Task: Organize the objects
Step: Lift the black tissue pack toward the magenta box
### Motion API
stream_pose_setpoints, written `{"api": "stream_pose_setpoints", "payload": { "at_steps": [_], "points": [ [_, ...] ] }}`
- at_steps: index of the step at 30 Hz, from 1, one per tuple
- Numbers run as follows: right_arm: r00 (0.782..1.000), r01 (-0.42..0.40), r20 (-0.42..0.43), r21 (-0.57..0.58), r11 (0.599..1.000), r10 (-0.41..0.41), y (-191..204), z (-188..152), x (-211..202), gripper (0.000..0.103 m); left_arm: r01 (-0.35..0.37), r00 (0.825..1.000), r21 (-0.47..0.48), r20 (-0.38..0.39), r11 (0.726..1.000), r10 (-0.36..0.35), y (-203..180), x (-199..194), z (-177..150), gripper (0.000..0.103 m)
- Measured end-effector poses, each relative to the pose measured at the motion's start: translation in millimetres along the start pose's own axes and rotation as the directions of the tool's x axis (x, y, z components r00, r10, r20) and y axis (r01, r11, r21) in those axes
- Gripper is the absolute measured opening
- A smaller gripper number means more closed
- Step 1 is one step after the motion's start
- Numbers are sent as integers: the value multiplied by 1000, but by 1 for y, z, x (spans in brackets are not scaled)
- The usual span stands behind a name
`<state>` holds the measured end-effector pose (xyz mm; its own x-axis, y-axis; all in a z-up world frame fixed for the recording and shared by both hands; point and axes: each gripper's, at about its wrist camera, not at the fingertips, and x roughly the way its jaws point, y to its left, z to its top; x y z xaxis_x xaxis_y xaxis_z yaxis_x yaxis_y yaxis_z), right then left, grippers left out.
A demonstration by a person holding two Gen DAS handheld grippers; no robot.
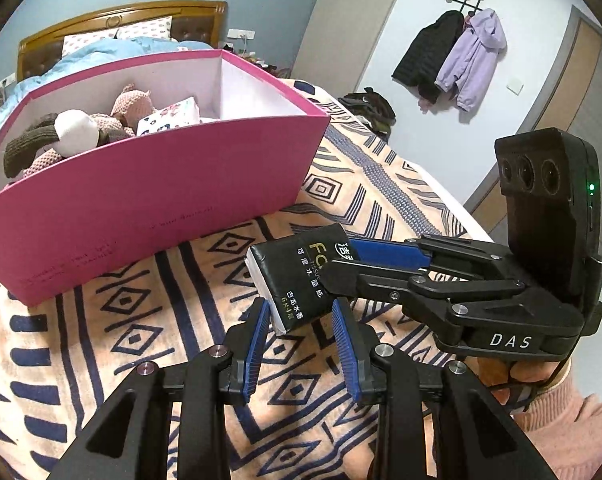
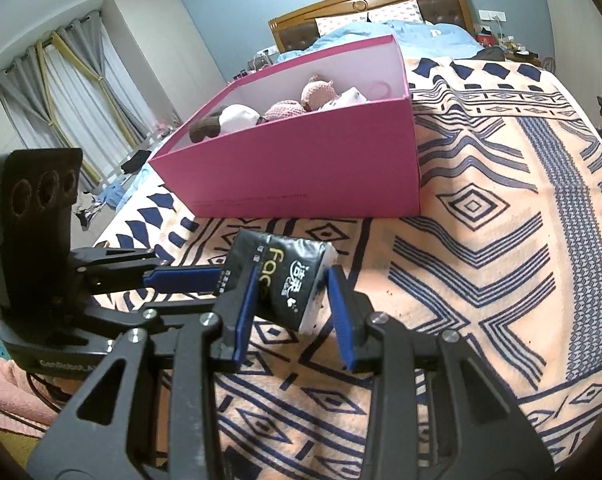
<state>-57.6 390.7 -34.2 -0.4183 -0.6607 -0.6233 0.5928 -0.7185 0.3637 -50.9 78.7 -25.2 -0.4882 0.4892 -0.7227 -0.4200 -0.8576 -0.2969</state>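
A black tissue pack (image 1: 301, 276) is held above the patterned blanket, in front of a pink box (image 1: 149, 188). In the left wrist view my right gripper (image 1: 341, 264) reaches in from the right and grips the pack's far end. My left gripper (image 1: 301, 312) has its blue pads on either side of the pack's near end. In the right wrist view the pack (image 2: 285, 280) sits between my right gripper's (image 2: 293, 284) pads, and my left gripper (image 2: 205, 280) holds its left end. The pink box (image 2: 301, 168) holds knitted toys and a small patterned pack.
The blanket (image 2: 481, 240) covers the bed, with a wooden headboard (image 2: 365, 4) behind. Jackets hang on a wall rack (image 1: 457, 52) at the right. Curtains (image 2: 61, 92) and clutter on the floor lie left of the bed.
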Motion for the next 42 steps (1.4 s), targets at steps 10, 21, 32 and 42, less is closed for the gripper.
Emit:
{"api": "stream_pose_setpoints", "payload": {
  "at_steps": [10,21,32,42],
  "points": [
    [1000,4,28,-28,1000,-3,7,7,-9,38,-6,999,11,34,1000,5,-3,-10,7,32],
    [999,7,49,-47,999,-4,10,16,-15,38,-11,998,24,58,1000,10,-6,-18,15,32],
    [998,16,70,-67,998,-11,12,27,-18,39,-23,996,28,86,999,20,-5,-21,24,32],
    [997,-1,80,-55,998,6,10,35,-18,39,-33,994,38,103,999,29,-4,-25,32,32]
  ]
}}
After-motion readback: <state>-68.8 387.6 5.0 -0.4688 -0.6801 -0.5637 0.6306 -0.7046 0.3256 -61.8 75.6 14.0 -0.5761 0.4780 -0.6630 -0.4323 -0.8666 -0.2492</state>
